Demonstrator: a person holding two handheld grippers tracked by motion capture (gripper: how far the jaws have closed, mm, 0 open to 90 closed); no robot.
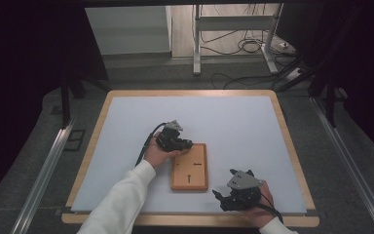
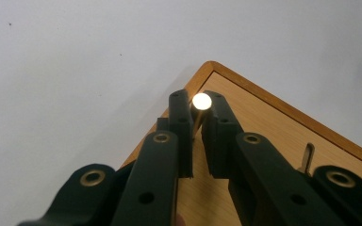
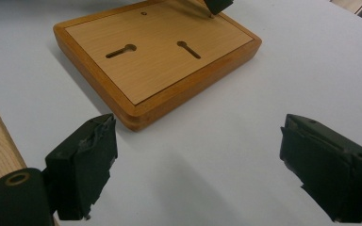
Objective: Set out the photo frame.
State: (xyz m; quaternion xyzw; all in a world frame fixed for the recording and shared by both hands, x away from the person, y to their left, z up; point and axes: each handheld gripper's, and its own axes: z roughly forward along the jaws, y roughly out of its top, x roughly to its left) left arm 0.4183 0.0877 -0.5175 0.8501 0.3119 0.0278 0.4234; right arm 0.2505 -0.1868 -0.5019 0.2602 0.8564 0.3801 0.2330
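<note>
My left gripper (image 2: 197, 123) clamps a shiny round-headed metal pin (image 2: 201, 101) over the rectangular wooden keyhole board (image 3: 160, 56); right gripper (image 3: 198, 165) gapes. A tilt could jam it.

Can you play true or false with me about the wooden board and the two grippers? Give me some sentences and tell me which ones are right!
1. The left gripper is pinching a small metal pin over the wooden board. True.
2. The right gripper is squeezed shut. False: its jaws stand wide apart, with nothing between them.
3. The wooden board has two keyhole-shaped slots. True.
4. The wooden board sits on bare floor. False: it lies on a pale mat.
5. The right gripper touches the board. False: it is beside it, apart.
</note>
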